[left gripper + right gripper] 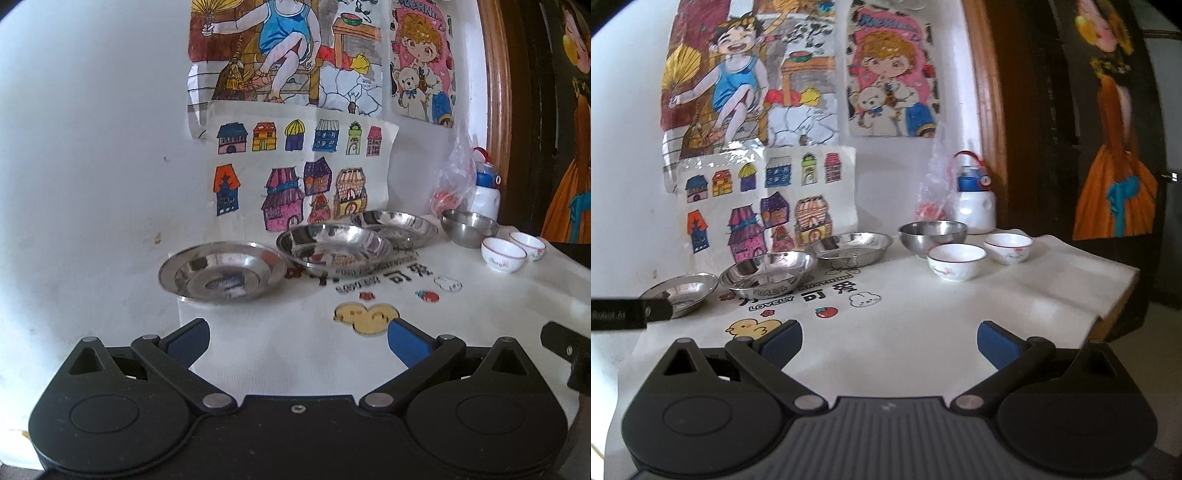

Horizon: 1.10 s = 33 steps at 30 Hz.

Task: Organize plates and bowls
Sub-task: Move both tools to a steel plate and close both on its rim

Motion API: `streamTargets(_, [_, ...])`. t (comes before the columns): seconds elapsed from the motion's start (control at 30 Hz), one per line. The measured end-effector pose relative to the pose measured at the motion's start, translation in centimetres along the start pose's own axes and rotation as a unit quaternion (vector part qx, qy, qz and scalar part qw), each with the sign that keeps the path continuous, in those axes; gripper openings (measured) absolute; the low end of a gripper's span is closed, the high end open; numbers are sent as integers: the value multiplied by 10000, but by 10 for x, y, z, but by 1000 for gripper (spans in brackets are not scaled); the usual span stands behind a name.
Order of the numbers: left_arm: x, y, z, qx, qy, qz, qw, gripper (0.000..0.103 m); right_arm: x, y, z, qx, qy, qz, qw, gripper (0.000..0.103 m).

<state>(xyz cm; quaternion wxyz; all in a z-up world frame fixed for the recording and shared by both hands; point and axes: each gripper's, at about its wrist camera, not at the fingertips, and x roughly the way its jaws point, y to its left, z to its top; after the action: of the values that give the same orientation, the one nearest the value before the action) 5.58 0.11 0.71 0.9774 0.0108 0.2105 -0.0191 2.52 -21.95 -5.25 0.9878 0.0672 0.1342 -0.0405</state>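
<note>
Three steel plates stand in a row on the white printed cloth [295,343]: a left plate [221,275], a middle plate [332,245] and a far plate [395,223]. A steel bowl [469,227] and two white ceramic bowls [503,254] [529,245] sit to the right. My left gripper [297,343] is open and empty, short of the left plate. In the right wrist view the plates [679,291] [768,275] [853,249], steel bowl [932,236] and ceramic bowls [956,262] [1008,247] lie ahead. My right gripper [888,345] is open and empty.
A white and blue bottle [975,199] and a clear plastic bag [932,184] stand at the back by the wall. Drawings [295,173] hang on the wall behind the plates. The table's right edge [1115,299] drops off near a wooden door frame.
</note>
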Motion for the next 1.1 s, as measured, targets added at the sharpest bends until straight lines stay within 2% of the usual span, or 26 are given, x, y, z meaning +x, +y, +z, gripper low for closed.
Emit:
streamTargets(0.23, [31, 8, 34, 249, 33, -172, 9995, 102, 31, -13, 37, -22, 201, 383, 9991, 103])
streamTargets(0.37, [54, 9, 63, 435, 61, -439, 9981, 102, 56, -19, 59, 79, 339, 508, 9981, 103])
streamTargets(0.43, [70, 10, 78, 429, 197, -679, 9966, 102, 69, -21, 68, 139, 546, 508, 9971, 103])
streamTargets(0.6, [116, 8, 116, 335, 618, -1208, 9902, 102, 101, -22, 84, 411, 884, 878, 9914, 103])
streamTargets(0.8, [181, -11, 156, 494, 899, -1415, 9846, 102, 151, -14, 99, 726, 907, 1106, 9870, 103])
streamTargets(0.97, [249, -30, 175, 563, 1427, -1448, 9775, 102, 201, -7, 103, 994, 926, 1029, 9854, 103])
streamTargets(1.1, [297, -42, 180, 562, 1680, -1393, 9743, 102, 237, -2, 106, 1127, 1030, 857, 9845, 100])
